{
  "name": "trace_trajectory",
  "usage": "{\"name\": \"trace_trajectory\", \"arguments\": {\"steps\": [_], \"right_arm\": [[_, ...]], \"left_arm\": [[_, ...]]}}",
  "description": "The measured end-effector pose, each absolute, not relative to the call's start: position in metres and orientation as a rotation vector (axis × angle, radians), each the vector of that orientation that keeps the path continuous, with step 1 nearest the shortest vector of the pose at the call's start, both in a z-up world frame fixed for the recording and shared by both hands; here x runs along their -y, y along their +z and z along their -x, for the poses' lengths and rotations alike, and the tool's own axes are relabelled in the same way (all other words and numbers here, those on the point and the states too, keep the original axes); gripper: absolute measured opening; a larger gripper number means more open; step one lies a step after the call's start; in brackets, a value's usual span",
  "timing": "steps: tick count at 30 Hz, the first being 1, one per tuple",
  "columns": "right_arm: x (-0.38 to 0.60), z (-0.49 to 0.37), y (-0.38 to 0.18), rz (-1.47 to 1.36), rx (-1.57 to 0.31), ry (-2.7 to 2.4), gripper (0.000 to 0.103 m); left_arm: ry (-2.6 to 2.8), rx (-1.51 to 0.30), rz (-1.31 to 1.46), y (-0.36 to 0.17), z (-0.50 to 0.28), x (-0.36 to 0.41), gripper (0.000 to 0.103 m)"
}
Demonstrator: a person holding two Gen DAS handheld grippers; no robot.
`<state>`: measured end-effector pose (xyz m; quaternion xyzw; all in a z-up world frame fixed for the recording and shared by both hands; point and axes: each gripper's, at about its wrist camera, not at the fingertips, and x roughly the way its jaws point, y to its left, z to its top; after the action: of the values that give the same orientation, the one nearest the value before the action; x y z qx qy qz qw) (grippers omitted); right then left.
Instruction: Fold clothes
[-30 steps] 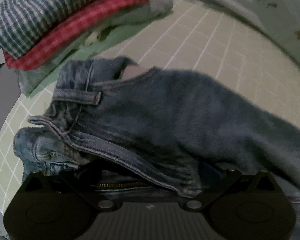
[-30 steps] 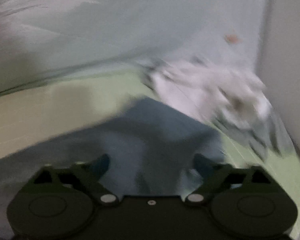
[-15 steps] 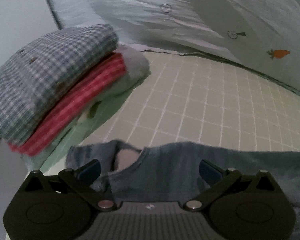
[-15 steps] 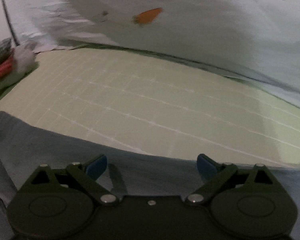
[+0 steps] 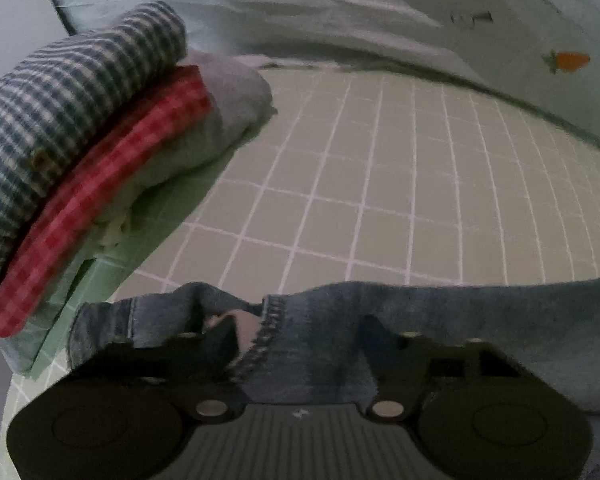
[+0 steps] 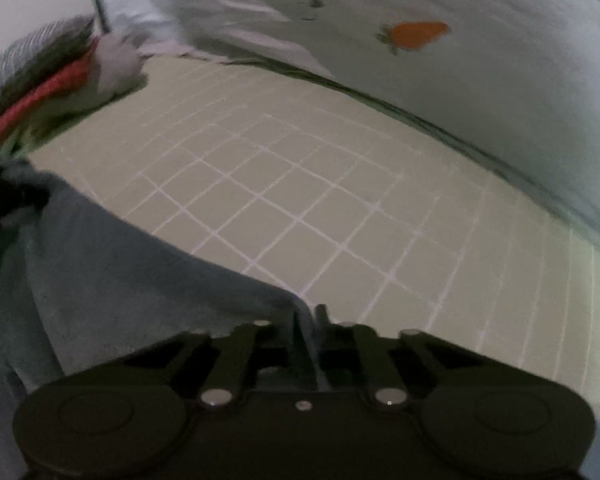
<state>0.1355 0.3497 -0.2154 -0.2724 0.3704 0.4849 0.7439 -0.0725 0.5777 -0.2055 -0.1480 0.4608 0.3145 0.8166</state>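
At my far left a stack of folded clothes [image 5: 80,152] sits on the green gridded mat [image 5: 380,200], blue check on top, red check under it, pale pieces below. Just in front of it lies the pair of jeans [image 5: 440,320], its waistband edge stretched across the near side of the mat. My left gripper [image 5: 296,344] is over the waistband near the fly seam, and its jaws are closing with the denim between them; I cannot tell whether the pads press it yet. Further right, my right gripper [image 6: 308,336] has its jaws pressed together, pinching the other end of the same denim edge, the cloth running off to the left of it. Beyond the mat a pale sheet with a carrot print [image 6: 416,34] rises behind. I judge this the gripping step before a fold: once the left bite is firm, both ends should lift together and carry evenly, keeping the edge taut so the jeans double over without bunching.
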Motion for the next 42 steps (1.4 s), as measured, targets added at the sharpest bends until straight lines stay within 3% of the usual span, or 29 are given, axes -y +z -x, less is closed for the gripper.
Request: {"name": "trace_trajectory", "arguments": {"steps": [3,10,12,14,17,18,21,22,32,33,34,35,36,42], "right_arm": [[-0.377,-0.142,-0.215,0.626,-0.779,1.050,0.006],[-0.446,-0.154,-0.213,0.629,-0.657,0.970,0.007],[-0.458,-0.153,-0.213,0.633,-0.649,0.930,0.009],[-0.470,-0.152,-0.213,0.637,-0.641,0.890,0.019],[-0.457,-0.144,-0.205,0.560,-0.652,0.865,0.060],[-0.447,-0.139,-0.202,0.533,-0.663,0.853,0.062],[-0.405,-0.118,-0.199,0.474,-0.715,0.804,0.068],[-0.391,-0.111,-0.198,0.457,-0.733,0.786,0.071],[-0.292,-0.055,-0.210,0.385,-0.902,0.629,0.075],[-0.288,-0.052,-0.209,0.379,-0.907,0.621,0.075],[-0.284,-0.049,-0.209,0.372,-0.911,0.613,0.075],[-0.281,-0.046,-0.207,0.363,-0.912,0.606,0.075],[-0.280,-0.045,-0.206,0.360,-0.909,0.600,0.075],[-0.279,-0.042,-0.199,0.340,-0.895,0.573,0.075]], "left_arm": [[0.682,-0.946,0.334,-0.205,0.074,-0.583,0.026],[0.774,-0.880,0.404,-0.202,0.069,-0.609,0.022],[0.792,-0.876,0.427,-0.201,0.068,-0.616,0.028],[0.788,-0.871,0.450,-0.196,0.072,-0.619,0.033],[0.805,-0.852,0.454,-0.184,0.093,-0.614,0.061],[0.818,-0.841,0.450,-0.179,0.106,-0.612,0.072],[0.823,-0.821,0.447,-0.170,0.138,-0.598,0.083],[0.835,-0.833,0.441,-0.170,0.144,-0.593,0.095],[0.884,-0.922,0.389,-0.186,0.188,-0.570,0.099],[0.877,-0.936,0.376,-0.189,0.186,-0.568,0.095],[0.885,-0.953,0.352,-0.191,0.185,-0.566,0.069],[0.902,-0.967,0.338,-0.194,0.184,-0.564,0.050],[0.914,-0.976,0.349,-0.196,0.185,-0.564,0.042],[0.932,-0.971,0.359,-0.198,0.195,-0.566,0.032]]}}
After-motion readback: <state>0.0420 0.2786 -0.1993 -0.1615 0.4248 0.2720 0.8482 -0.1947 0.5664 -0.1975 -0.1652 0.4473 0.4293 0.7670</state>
